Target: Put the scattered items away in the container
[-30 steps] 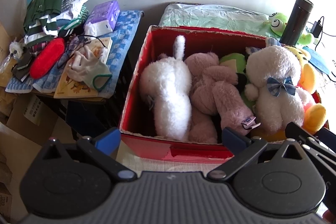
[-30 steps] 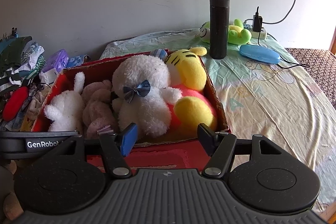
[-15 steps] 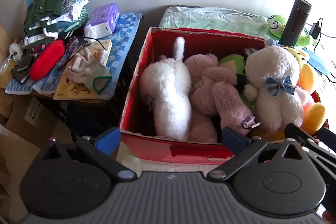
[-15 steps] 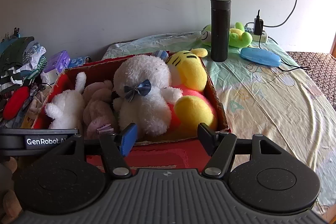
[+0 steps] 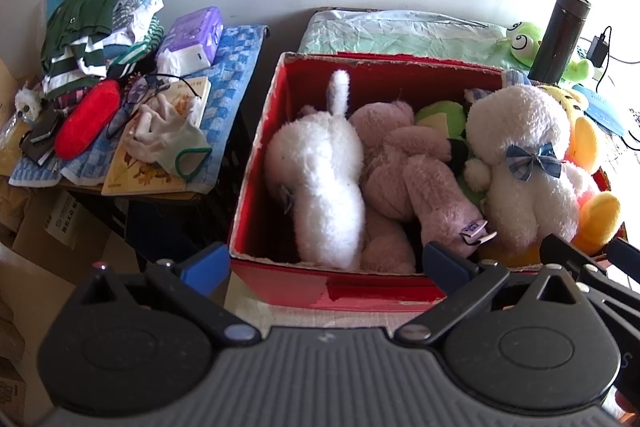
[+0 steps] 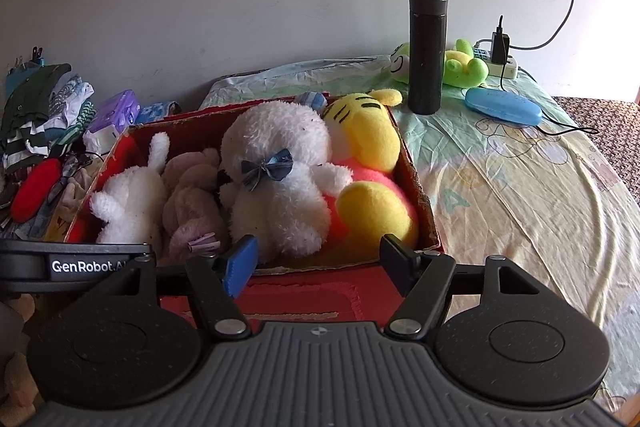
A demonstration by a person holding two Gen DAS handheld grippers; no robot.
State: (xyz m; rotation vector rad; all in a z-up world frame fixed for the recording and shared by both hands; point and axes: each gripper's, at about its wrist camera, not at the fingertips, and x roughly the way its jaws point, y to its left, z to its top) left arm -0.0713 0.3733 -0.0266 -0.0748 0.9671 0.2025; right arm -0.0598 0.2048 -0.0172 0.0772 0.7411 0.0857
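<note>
The red cardboard box [image 6: 416, 183] sits on the bed and is packed with soft toys: a white plush rabbit [image 5: 324, 183] at its left end, a pink plush bear [image 5: 400, 167] beside it, a white plush dog with a blue bow [image 6: 276, 179] and a yellow tiger plush [image 6: 368, 155] at its right end. Both grippers hang just short of the box's near wall, angled down at it. The left gripper [image 5: 324, 263] has its jaws spread wide with nothing between them. The right gripper [image 6: 320, 259] is empty too, and its jaws are opening wider at this moment.

The step in hand looks like a release just completed, with the hands pausing before the next pick. One soft toy appears to remain outside: a green frog plush [image 6: 460, 67] lying at the far end of the bed, partly behind a black thermos [image 6: 427, 53]. Fetching it probably calls for the right gripper to reach past the box and around the upright thermos without tipping it.
</note>
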